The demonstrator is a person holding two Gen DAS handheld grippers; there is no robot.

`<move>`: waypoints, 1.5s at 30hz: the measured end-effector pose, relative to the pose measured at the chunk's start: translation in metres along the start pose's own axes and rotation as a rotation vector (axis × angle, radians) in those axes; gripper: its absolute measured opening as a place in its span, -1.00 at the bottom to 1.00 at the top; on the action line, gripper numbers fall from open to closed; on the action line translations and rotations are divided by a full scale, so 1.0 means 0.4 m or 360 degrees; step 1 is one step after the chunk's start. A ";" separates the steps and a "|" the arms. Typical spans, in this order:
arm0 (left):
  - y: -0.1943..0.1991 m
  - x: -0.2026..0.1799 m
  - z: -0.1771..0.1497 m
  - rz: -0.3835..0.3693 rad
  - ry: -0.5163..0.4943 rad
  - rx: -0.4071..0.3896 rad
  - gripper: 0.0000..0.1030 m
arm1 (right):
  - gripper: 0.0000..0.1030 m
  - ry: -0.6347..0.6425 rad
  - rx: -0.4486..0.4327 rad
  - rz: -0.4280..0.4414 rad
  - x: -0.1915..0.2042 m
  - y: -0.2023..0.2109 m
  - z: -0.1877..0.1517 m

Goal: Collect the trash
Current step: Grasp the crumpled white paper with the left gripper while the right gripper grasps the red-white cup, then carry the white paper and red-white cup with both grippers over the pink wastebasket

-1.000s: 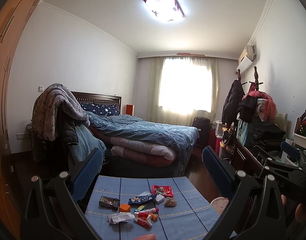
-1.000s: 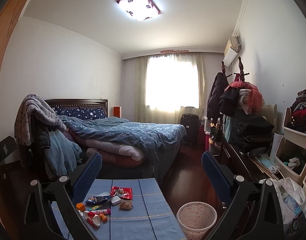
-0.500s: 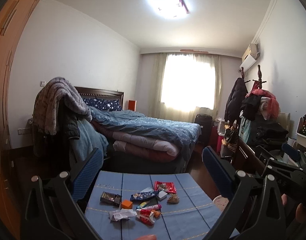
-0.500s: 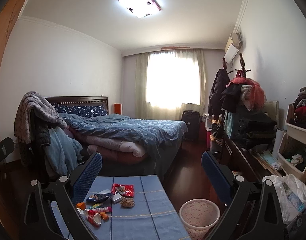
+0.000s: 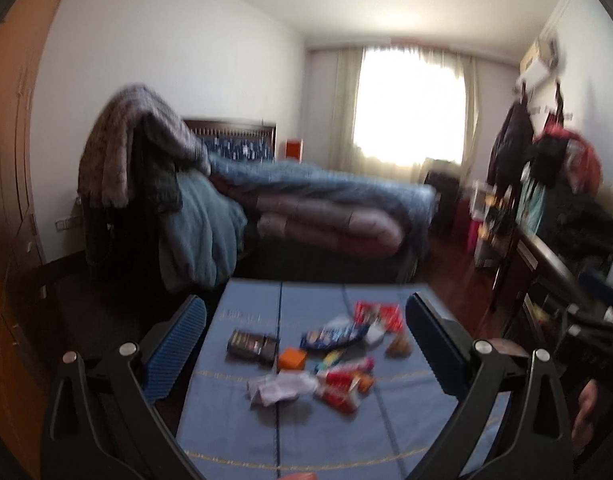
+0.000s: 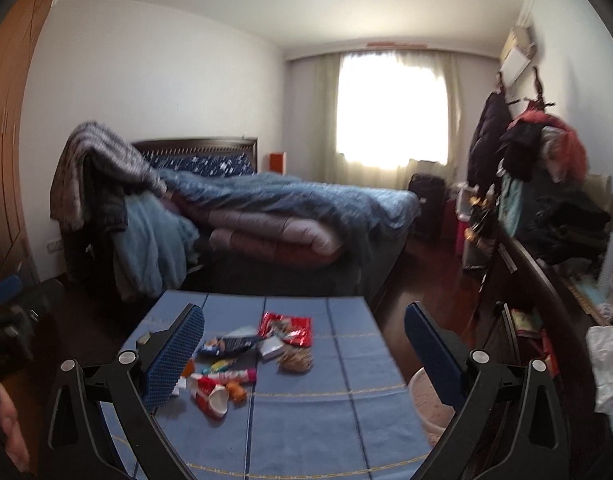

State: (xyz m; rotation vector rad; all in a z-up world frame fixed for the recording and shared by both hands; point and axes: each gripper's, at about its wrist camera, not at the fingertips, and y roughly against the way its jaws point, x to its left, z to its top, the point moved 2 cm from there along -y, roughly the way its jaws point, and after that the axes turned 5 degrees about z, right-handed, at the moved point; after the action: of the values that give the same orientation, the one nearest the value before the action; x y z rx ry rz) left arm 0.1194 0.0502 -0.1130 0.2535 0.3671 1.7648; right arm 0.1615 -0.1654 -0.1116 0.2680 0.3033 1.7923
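Note:
A pile of trash lies on a blue-clothed table [image 5: 306,436] [image 6: 306,432]: a red wrapper [image 6: 286,328] [image 5: 376,314], a dark blue snack bag [image 6: 228,344] [image 5: 332,336], a crumpled white paper [image 5: 278,386], a dark box [image 5: 250,346], an orange block [image 5: 292,358], a red paper cup [image 6: 210,398] [image 5: 338,390] and a brown crumpled piece [image 6: 294,358]. My left gripper [image 5: 306,344] is open and empty above the pile. My right gripper [image 6: 304,348] is open and empty above the pile. A pink wastebasket [image 6: 426,400] stands on the floor right of the table.
A bed [image 6: 290,216] with blue and pink quilts stands behind the table. A chair draped with clothes [image 6: 106,184] is at the left. A dark desk [image 6: 546,300] with piled clothes and a coat rack [image 6: 538,136] line the right wall.
Both grippers have tilted downward and moved closer to the table, so the trash pile sits higher and larger in both views. Both stay open.

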 end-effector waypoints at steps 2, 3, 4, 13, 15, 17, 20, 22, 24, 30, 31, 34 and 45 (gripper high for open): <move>-0.067 0.009 -0.030 0.0032 -0.0019 0.0094 0.93 | 0.93 0.0009 0.0055 0.0021 0.005 -0.038 -0.017; -0.100 0.011 -0.049 0.0054 -0.0025 0.0139 0.93 | 0.93 0.0015 0.0095 0.0034 0.010 -0.064 -0.033; -0.135 0.012 -0.069 0.0082 -0.0033 0.0189 0.93 | 0.93 0.0020 0.0124 0.0043 0.012 -0.082 -0.042; -0.445 0.057 -0.225 0.0213 0.0054 0.0532 0.93 | 0.93 0.0028 0.0459 0.0110 0.031 -0.293 -0.164; -0.504 0.065 -0.256 0.0200 0.0083 0.0621 0.93 | 0.93 0.0027 0.0533 0.0130 0.036 -0.334 -0.190; -0.545 0.069 -0.282 0.0187 0.0113 0.0665 0.93 | 0.93 0.0024 0.0591 0.0157 0.038 -0.365 -0.216; -0.587 0.067 -0.314 0.0190 0.0122 0.0723 0.93 | 0.93 0.0027 0.0650 0.0195 0.047 -0.401 -0.244; -0.606 0.067 -0.327 0.0171 0.0130 0.0747 0.93 | 0.93 0.0035 0.0665 0.0217 0.056 -0.419 -0.255; -0.612 0.066 -0.335 0.0132 0.0158 0.0735 0.87 | 0.93 0.0046 0.0678 0.0236 0.067 -0.432 -0.259; -0.606 0.071 -0.339 0.0096 0.0193 0.0680 0.59 | 0.93 0.0098 0.0712 0.0318 0.124 -0.464 -0.275; -0.608 0.078 -0.341 0.0073 0.0213 0.0683 0.57 | 0.93 0.0109 0.0716 0.0330 0.135 -0.468 -0.275; -0.603 0.102 -0.342 0.0022 0.0254 0.0683 0.44 | 0.93 0.0119 0.0743 0.0387 0.168 -0.482 -0.282; -0.552 0.203 -0.324 -0.0028 0.0370 0.0563 0.32 | 0.84 0.0102 0.0857 0.0527 0.250 -0.539 -0.318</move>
State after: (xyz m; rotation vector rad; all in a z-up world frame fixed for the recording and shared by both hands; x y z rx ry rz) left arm 0.2537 0.1584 -0.3187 0.2948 0.8492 1.7090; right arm 0.2911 -0.0270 -0.3031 0.6726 0.8288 2.0201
